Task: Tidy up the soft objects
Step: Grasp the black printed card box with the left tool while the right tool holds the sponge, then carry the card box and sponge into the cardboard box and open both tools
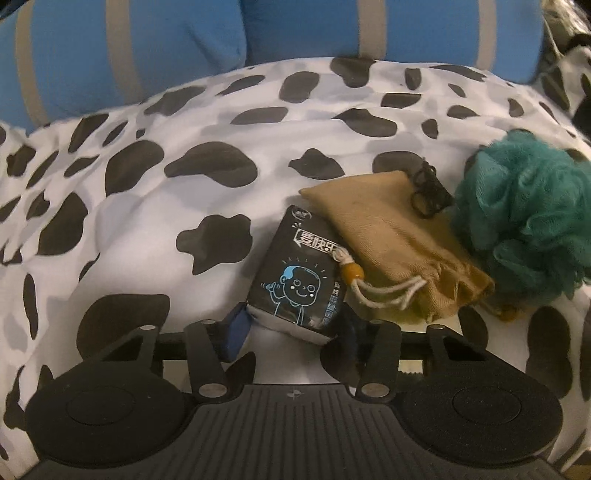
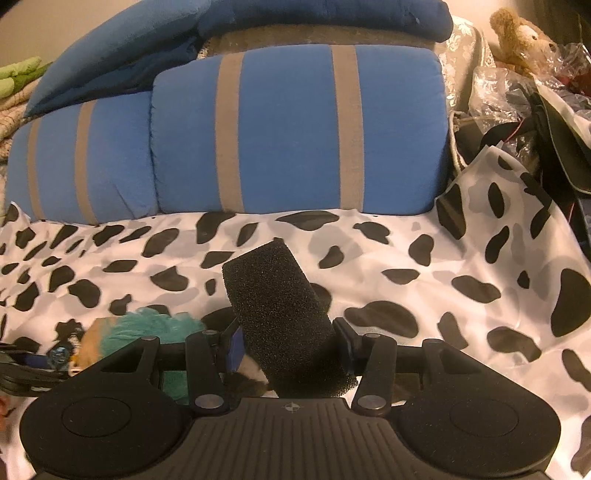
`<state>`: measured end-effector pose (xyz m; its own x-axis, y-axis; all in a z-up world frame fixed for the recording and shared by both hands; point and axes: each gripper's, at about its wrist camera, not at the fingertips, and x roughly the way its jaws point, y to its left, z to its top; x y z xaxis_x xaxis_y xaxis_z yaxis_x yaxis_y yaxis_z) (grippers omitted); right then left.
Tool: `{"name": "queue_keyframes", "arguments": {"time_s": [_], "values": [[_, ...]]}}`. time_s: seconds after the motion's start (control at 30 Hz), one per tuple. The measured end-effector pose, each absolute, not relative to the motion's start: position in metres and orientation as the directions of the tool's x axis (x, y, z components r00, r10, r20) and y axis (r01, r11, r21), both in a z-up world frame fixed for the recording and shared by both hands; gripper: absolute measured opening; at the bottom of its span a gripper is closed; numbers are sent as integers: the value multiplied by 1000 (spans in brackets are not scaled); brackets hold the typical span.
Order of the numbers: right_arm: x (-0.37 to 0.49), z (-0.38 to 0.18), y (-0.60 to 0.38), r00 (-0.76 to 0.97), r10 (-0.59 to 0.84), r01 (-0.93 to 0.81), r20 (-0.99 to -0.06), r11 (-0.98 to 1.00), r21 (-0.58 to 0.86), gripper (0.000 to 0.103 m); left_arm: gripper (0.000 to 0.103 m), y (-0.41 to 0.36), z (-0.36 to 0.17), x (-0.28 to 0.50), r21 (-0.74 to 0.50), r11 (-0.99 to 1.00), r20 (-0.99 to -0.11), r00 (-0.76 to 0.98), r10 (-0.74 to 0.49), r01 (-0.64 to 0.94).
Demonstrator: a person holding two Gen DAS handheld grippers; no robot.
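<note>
My left gripper (image 1: 293,325) is shut on a black tissue pack (image 1: 301,280) with a blue cartoon face, low over the cow-print cover (image 1: 147,221). A tan drawstring pouch (image 1: 391,236) lies against the pack's right side. A black hair tie (image 1: 428,190) rests on the pouch's far corner. A teal mesh bath pouf (image 1: 524,218) sits to the right of the pouch. My right gripper (image 2: 290,343) is shut on a black foam sponge block (image 2: 275,295) that sticks out forward above the cover. The pouf (image 2: 147,328) shows at the right view's lower left.
Two blue pillows with grey stripes (image 2: 295,129) line the back of the bed. A dark blue blanket (image 2: 258,22) lies behind them. Plastic bags and clutter (image 2: 517,92) with a plush bear (image 2: 517,33) fill the far right.
</note>
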<state>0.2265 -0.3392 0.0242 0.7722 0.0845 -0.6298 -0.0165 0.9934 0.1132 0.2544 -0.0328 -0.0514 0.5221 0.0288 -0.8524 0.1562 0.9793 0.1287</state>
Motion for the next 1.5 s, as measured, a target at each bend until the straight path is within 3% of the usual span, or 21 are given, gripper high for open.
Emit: {"name": "queue_keyframes", "arguments": {"time_s": [0.17, 0.7, 1.5], "values": [[212, 32, -334, 779, 103, -26, -619, 991, 132, 52, 43, -25, -46, 245, 82, 987, -851, 524, -1, 135], [171, 45, -327, 779, 126, -18, -615, 984, 179, 51, 43, -4, -10, 183, 9, 996, -815, 578, -44, 89], [77, 48, -295, 758, 171, -51, -629, 978, 204, 51, 43, -5, 21, 94, -224, 959, -775, 565, -282, 172]]}}
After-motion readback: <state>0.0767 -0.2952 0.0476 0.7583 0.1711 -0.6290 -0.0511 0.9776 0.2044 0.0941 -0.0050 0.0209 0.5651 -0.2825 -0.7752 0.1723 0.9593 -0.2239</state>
